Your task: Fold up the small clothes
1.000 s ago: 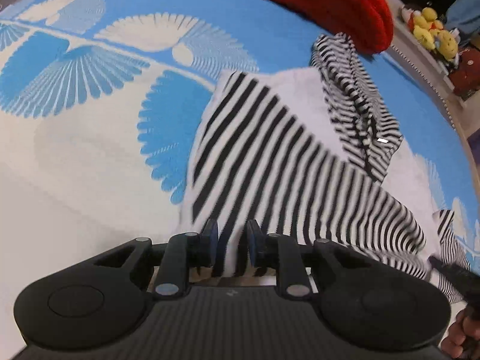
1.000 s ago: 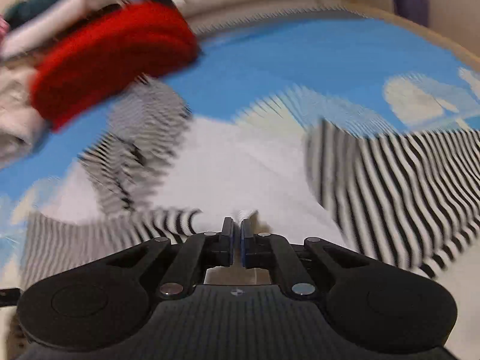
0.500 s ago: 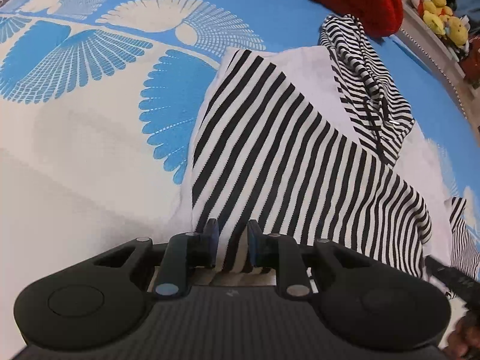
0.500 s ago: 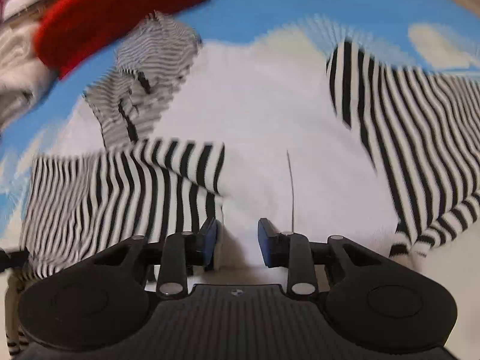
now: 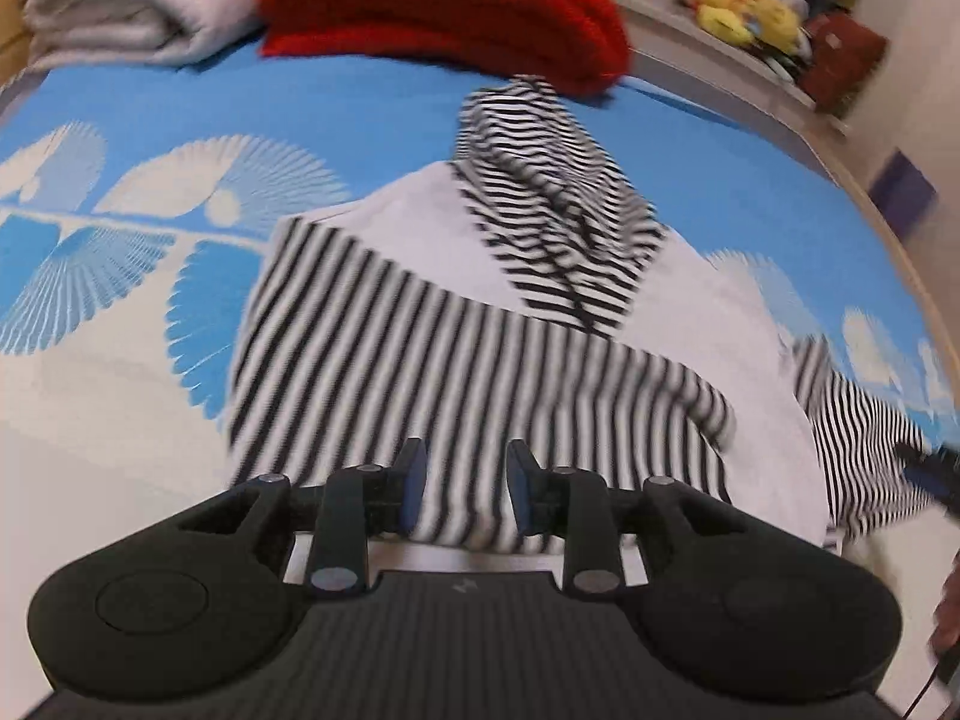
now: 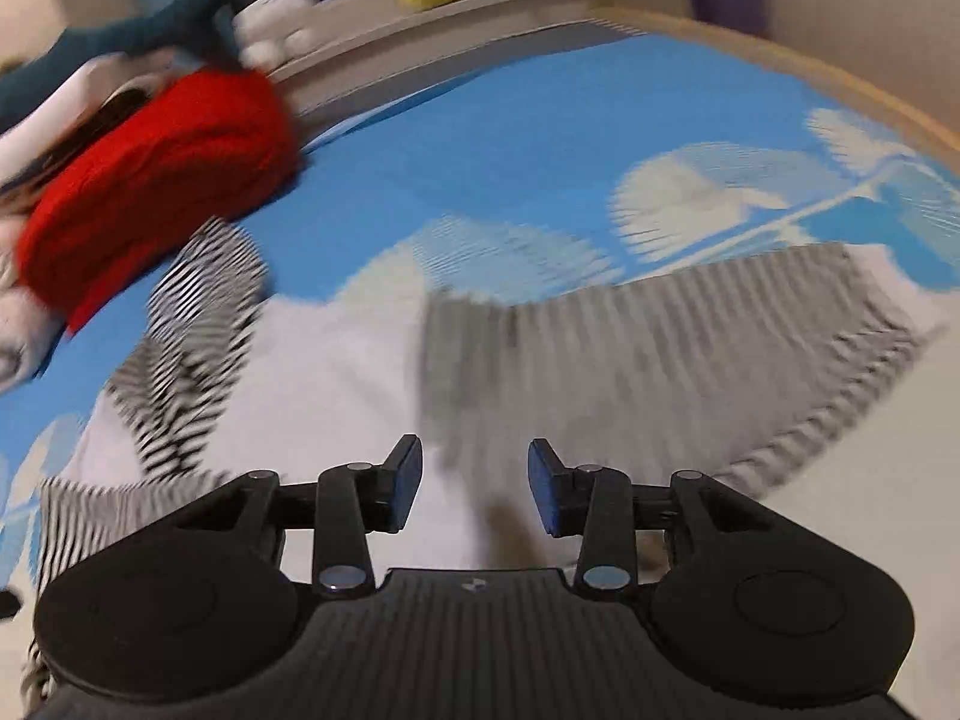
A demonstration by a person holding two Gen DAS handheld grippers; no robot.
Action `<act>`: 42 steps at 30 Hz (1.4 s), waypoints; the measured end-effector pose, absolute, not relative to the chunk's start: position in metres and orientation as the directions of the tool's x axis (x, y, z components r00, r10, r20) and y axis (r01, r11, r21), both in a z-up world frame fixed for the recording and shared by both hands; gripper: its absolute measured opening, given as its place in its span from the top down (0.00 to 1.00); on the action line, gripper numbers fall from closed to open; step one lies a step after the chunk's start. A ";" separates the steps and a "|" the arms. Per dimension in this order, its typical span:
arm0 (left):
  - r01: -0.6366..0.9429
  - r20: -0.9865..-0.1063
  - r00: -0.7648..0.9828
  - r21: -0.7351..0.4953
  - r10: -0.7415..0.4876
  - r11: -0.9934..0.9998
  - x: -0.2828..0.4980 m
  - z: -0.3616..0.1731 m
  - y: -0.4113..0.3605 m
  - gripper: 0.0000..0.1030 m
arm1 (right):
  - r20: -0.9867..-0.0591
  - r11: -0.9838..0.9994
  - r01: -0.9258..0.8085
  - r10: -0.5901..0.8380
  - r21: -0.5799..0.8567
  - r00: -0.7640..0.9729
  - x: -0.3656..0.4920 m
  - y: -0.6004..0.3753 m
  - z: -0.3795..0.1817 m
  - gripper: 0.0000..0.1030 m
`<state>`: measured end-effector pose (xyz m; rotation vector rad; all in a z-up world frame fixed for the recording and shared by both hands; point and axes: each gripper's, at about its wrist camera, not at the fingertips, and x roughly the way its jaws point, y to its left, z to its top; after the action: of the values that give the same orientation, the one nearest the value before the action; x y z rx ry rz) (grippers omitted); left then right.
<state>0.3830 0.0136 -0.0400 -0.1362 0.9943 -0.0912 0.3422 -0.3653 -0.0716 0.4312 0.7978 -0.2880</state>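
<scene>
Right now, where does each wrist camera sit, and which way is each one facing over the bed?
Left wrist: on the left gripper, looking down over its opening jaws at the striped top; a hand edge shows lower right.
Right wrist: on the right gripper, looking down over its opening jaws at the same top's white middle, blurred; no body part is visible.
Shared: striped top, red knit, blue patterned cover, yellow plush toys.

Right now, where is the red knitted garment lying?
The red knitted garment lies at the far edge of the blue patterned blanket, just beyond the striped hood. In the left wrist view it is top centre, beside a folded white garment.
</scene>
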 end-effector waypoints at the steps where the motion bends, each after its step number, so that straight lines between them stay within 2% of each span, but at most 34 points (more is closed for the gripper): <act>1: 0.039 -0.829 0.540 -0.143 -0.142 0.989 0.380 -0.040 0.006 0.68 | -0.733 0.861 0.433 -0.112 0.265 0.671 0.336 -0.381 -0.072 0.61; 3: 0.075 -0.834 0.532 -0.124 -0.145 0.989 0.376 -0.043 -0.007 0.68 | -0.725 0.832 0.487 -0.160 0.267 0.670 0.320 -0.411 -0.078 0.73; 4: 0.081 -0.836 0.529 -0.119 -0.144 0.990 0.374 -0.045 -0.011 0.68 | -0.720 0.814 0.512 -0.179 0.274 0.670 0.314 -0.425 -0.079 0.89; 5: 0.086 -0.838 0.526 -0.116 -0.144 0.990 0.372 -0.046 -0.015 0.68 | -0.714 0.793 0.540 -0.202 0.283 0.670 0.308 -0.439 -0.081 0.94; 7: 0.092 -0.841 0.522 -0.108 -0.140 0.990 0.372 -0.050 -0.021 0.68 | -0.703 0.744 0.601 -0.258 0.292 0.662 0.294 -0.467 -0.084 0.94; 10: 0.097 -0.844 0.519 -0.097 -0.134 0.991 0.373 -0.054 -0.029 0.68 | -0.697 0.670 0.664 -0.300 0.331 0.651 0.278 -0.505 -0.092 0.88; 14: 0.110 -0.847 0.512 -0.097 -0.140 0.989 0.375 -0.057 -0.039 0.68 | -0.708 0.538 0.723 -0.294 0.433 0.642 0.264 -0.546 -0.112 0.57; 18: 0.122 -0.850 0.508 -0.092 -0.142 0.988 0.376 -0.059 -0.046 0.68 | -0.718 0.451 0.745 -0.273 0.492 0.640 0.261 -0.565 -0.132 0.55; 24: 0.124 -0.853 0.503 -0.088 -0.139 0.988 0.377 -0.061 -0.045 0.68 | -0.740 0.411 0.766 -0.264 0.495 0.619 0.267 -0.575 -0.159 0.55; 27: 0.119 -0.854 0.501 -0.088 -0.136 0.989 0.379 -0.062 -0.044 0.68 | -0.732 0.431 0.766 -0.286 0.477 0.618 0.272 -0.568 -0.161 0.56; 30: 0.122 -0.855 0.499 -0.089 -0.139 0.989 0.379 -0.062 -0.043 0.68 | -0.725 0.450 0.739 -0.249 0.501 0.642 0.282 -0.563 -0.164 0.76; 31: 0.122 -0.855 0.499 -0.089 -0.139 0.989 0.379 -0.062 -0.043 0.68 | -0.723 0.451 0.733 -0.236 0.510 0.649 0.284 -0.562 -0.165 0.87; 32: 0.122 -0.855 0.500 -0.089 -0.139 0.988 0.379 -0.061 -0.042 0.68 | -0.723 0.450 0.731 -0.232 0.514 0.651 0.287 -0.560 -0.166 0.91; 42: 0.102 -0.850 0.507 -0.106 -0.143 0.989 0.381 -0.056 -0.027 0.68 | -0.640 0.461 0.726 -0.361 0.510 0.678 0.294 -0.535 -0.121 0.96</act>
<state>0.3807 -0.0274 -0.0565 -0.0440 1.0289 -0.1475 0.2942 -0.5348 -0.1206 0.8520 0.4849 -0.7015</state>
